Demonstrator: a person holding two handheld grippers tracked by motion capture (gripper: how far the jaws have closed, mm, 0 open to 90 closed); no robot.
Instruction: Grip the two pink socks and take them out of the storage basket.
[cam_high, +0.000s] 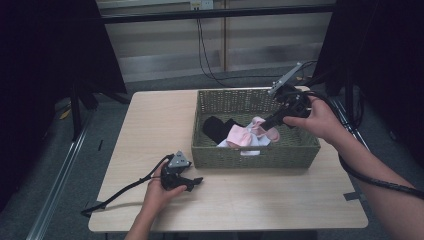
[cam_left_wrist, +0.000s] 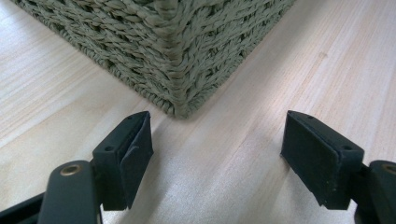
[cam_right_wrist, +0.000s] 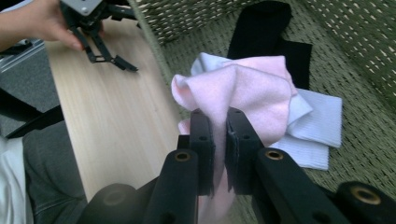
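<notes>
My right gripper (cam_right_wrist: 219, 140) has its jaws clamped on the pink cloth (cam_right_wrist: 243, 88), lifted inside the woven basket (cam_high: 300, 145). My left gripper (cam_left_wrist: 217, 158) rests on the tabletop (cam_high: 150, 130) at the basket's seven o'clock, jaws spread wide, holding nothing.

Dim room — grey floor (cam_high: 47, 165), dark curtains (cam_high: 45, 45), pale table (cam_high: 150, 120).

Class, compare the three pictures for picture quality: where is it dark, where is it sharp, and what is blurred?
High view: dim, black at both sides, the pale wooden table lit. Left gripper view: bright and sharp on the green woven basket, with a soft shadow beneath its corner. Right gripper view: the pink fleece cloth gripped by the right tongs is fairly clear; the nearest black parts along the bottom edge are blurred.
</notes>
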